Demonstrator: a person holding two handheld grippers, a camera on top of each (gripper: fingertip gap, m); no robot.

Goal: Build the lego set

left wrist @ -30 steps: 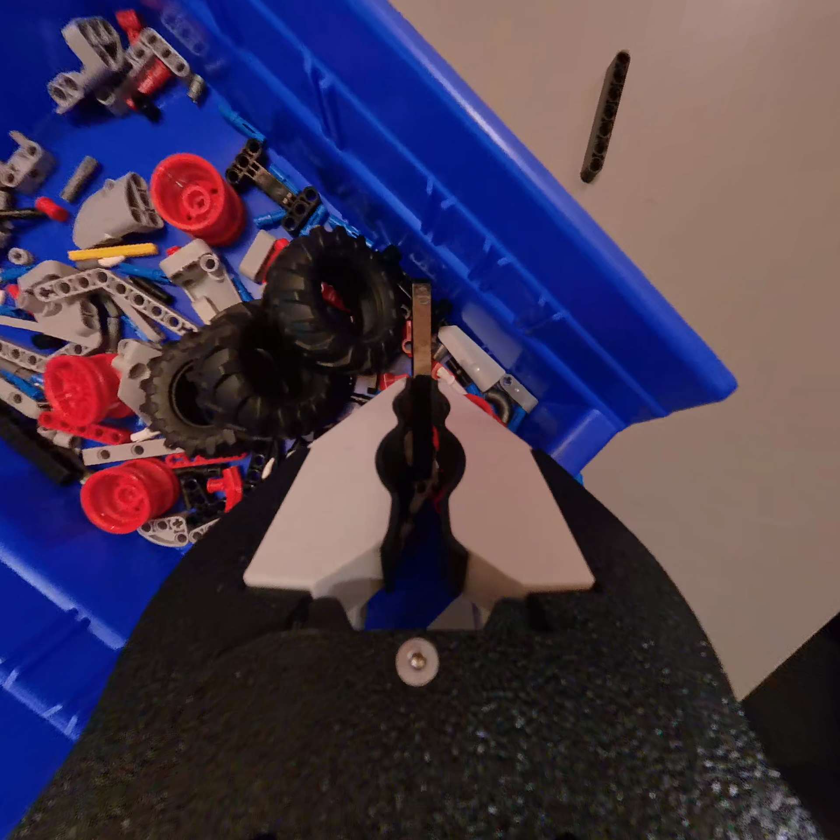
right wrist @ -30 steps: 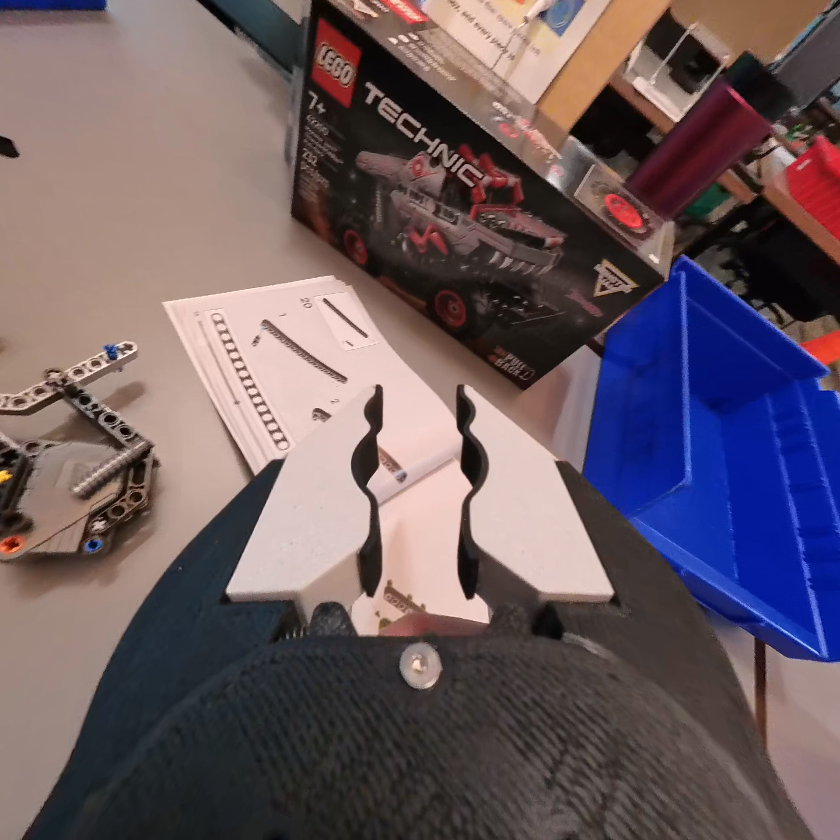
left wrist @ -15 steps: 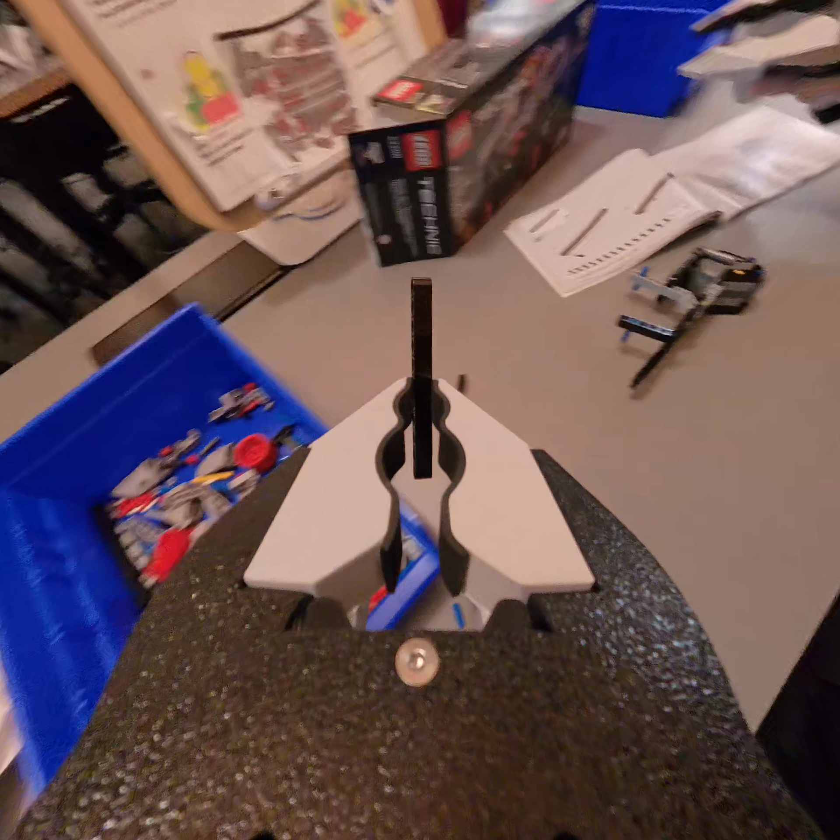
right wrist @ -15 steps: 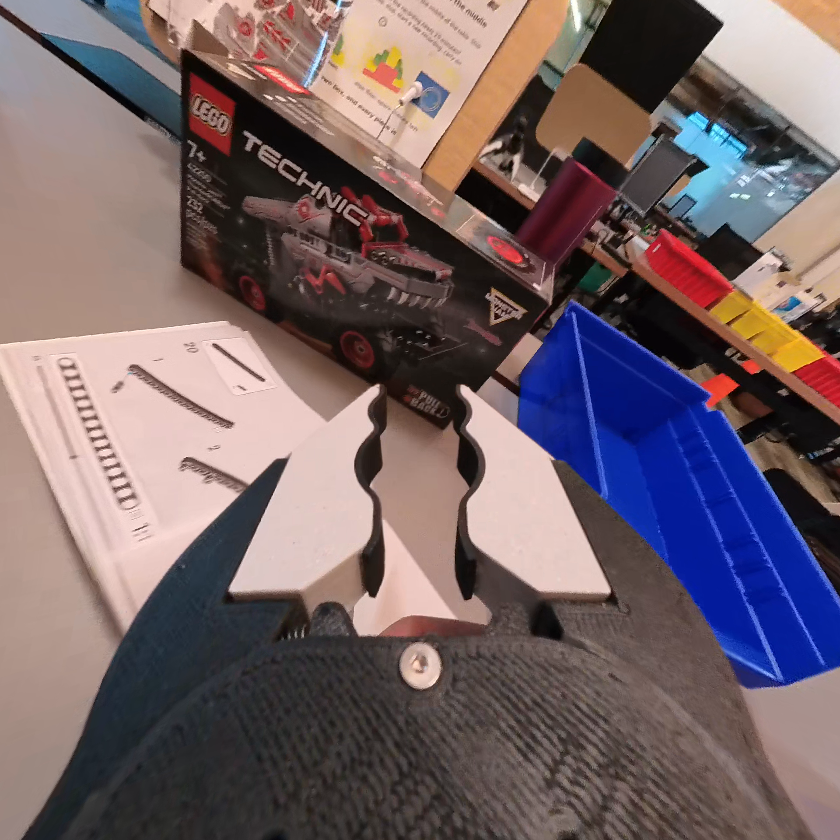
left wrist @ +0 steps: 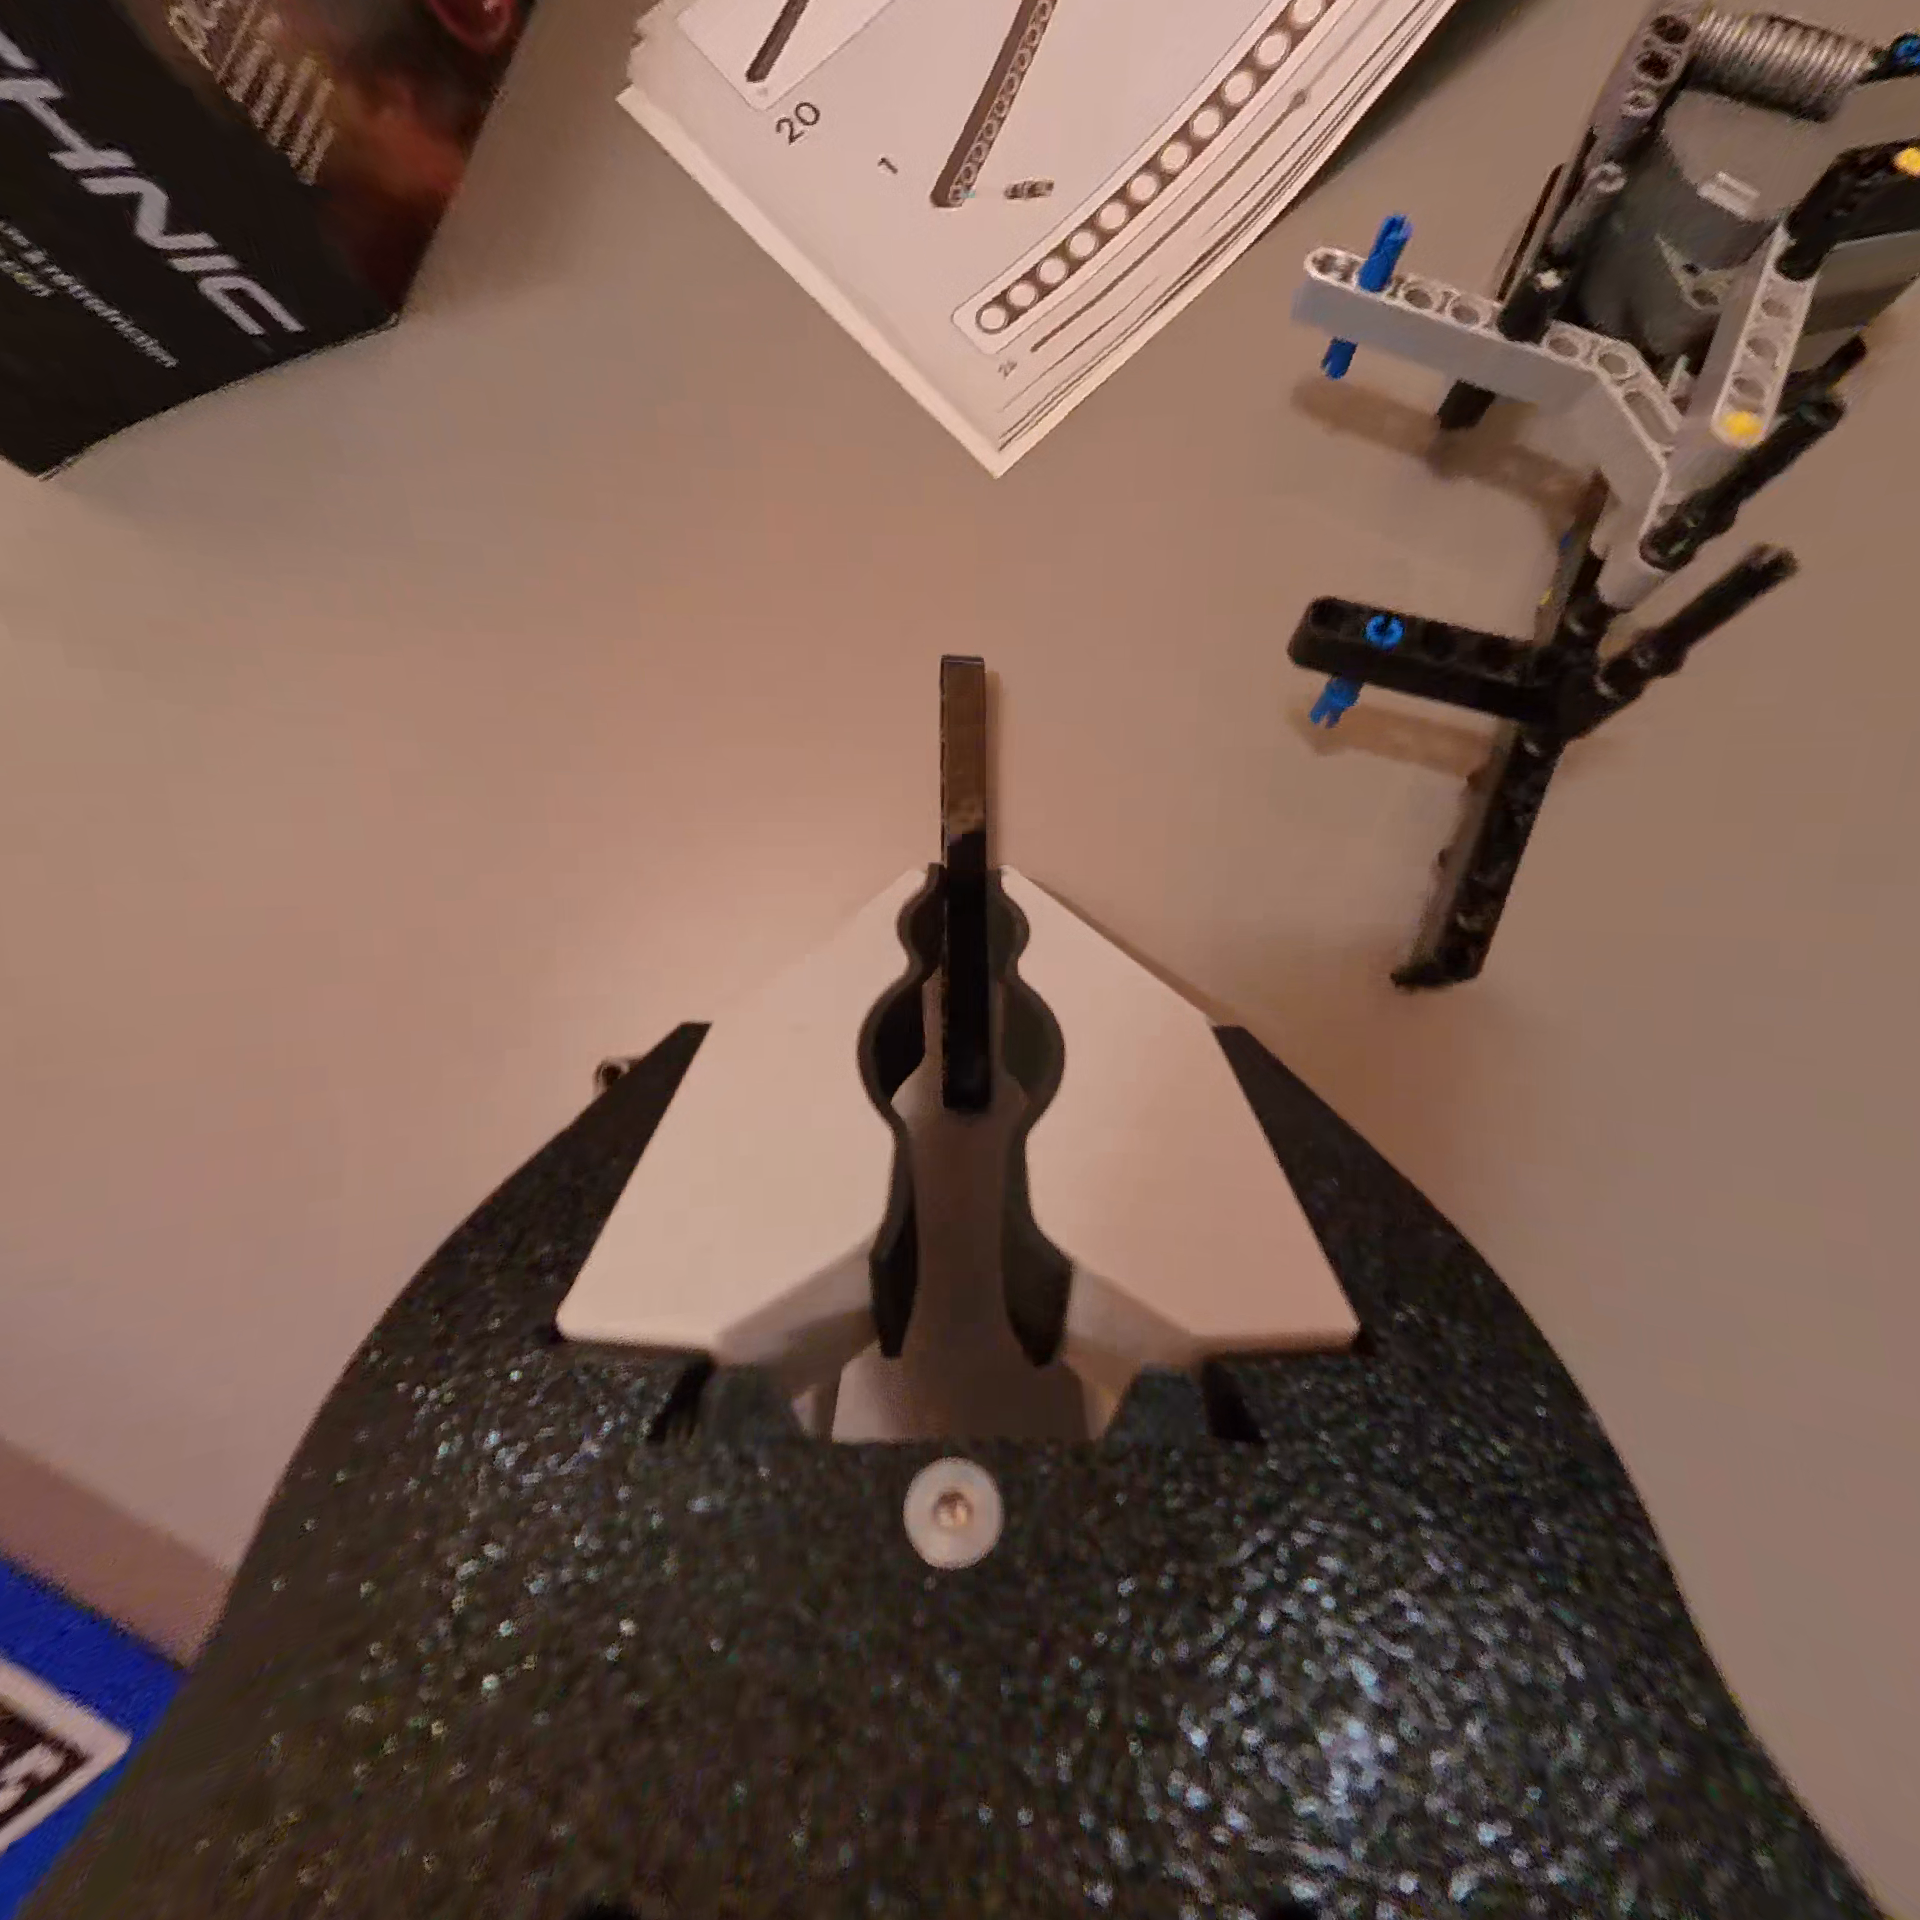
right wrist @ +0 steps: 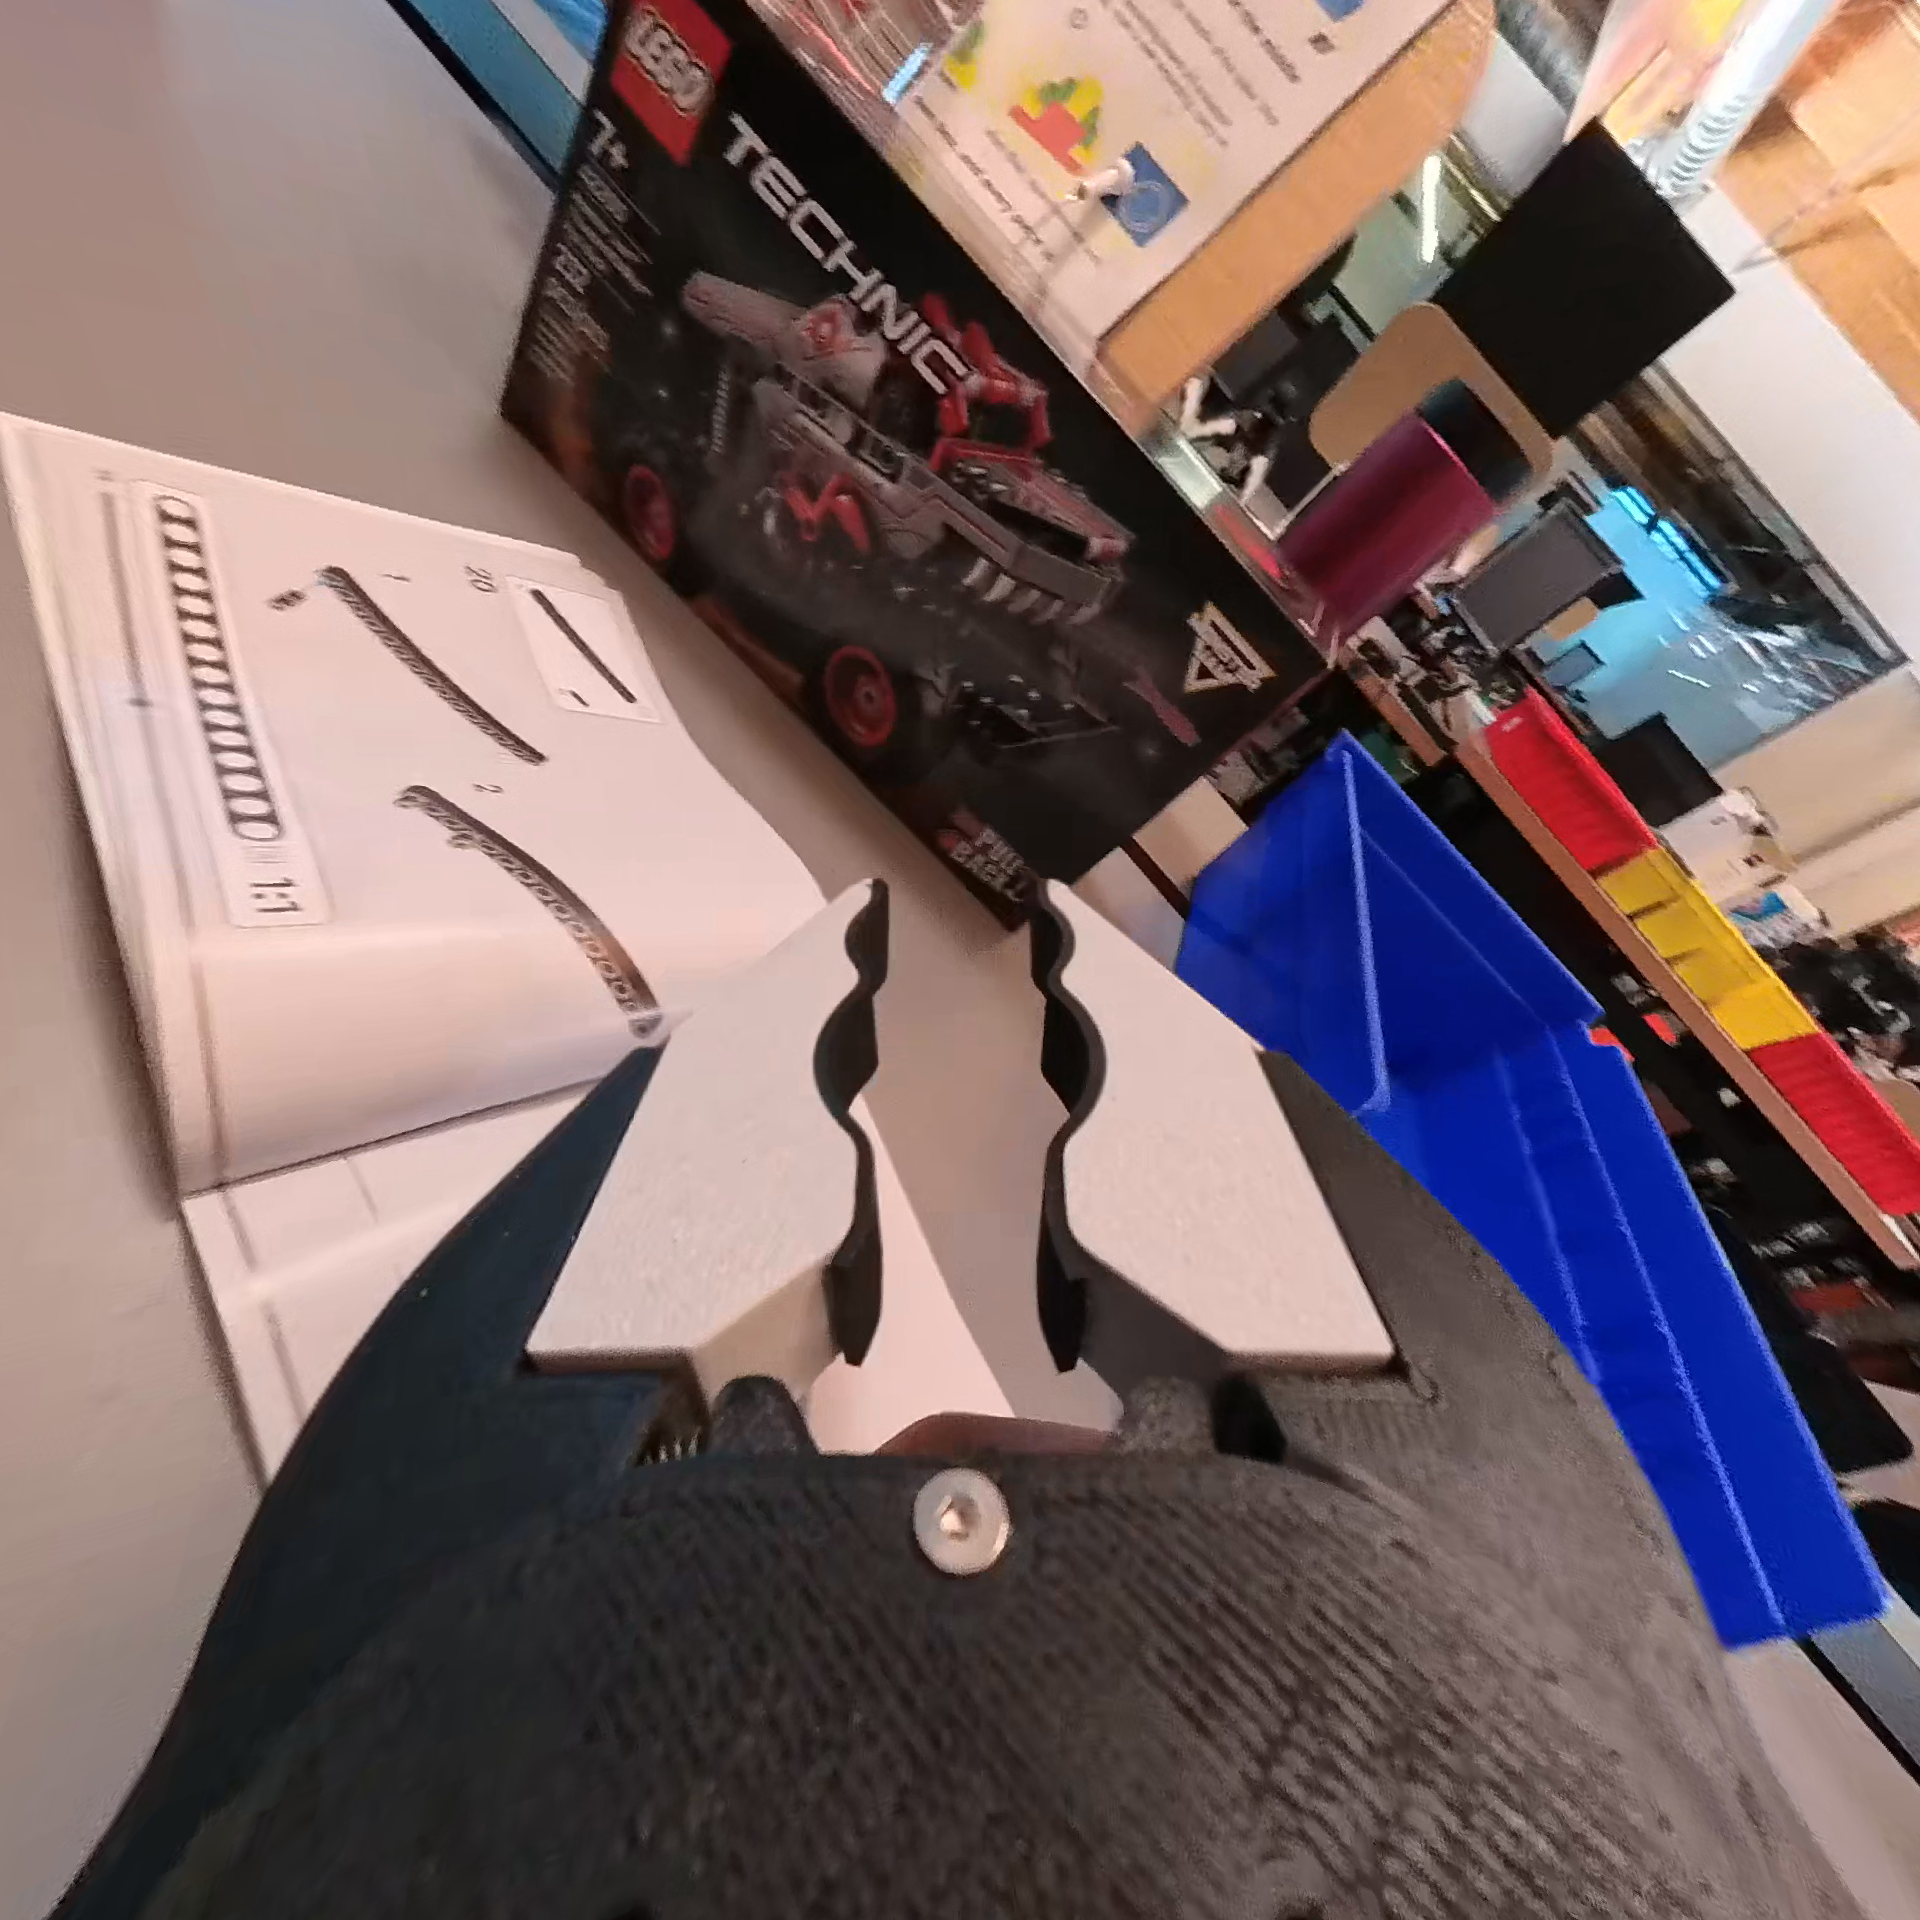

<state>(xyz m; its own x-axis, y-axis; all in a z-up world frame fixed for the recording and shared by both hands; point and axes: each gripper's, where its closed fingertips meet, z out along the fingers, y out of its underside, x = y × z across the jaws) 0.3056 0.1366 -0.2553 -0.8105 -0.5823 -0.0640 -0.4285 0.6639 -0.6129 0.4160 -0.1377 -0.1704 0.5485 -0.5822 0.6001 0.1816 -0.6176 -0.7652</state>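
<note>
The left gripper (left wrist: 964, 883) has carried its pinched beam (left wrist: 964, 769) from the bin to the counter (left wrist: 520, 727); the model (left wrist: 1621, 343) sits upper right; right gripper (right wrist: 961, 935) is wide, empty.

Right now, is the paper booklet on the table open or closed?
Open. The booklet lies spread flat on the table, with printed pages showing part drawings and the centre fold visible beside the open right claw.

I see white lettering, red logo patch on black box (right wrist: 883, 499), wording not repeated here; printed numbers beside diagrams on booklet (right wrist: 364, 779); small print on poster (right wrist: 1143, 125) behind box, unreadable; black-white coded sticker (left wrist: 42, 1766) on blue bin (left wrist: 94, 1652).
</note>
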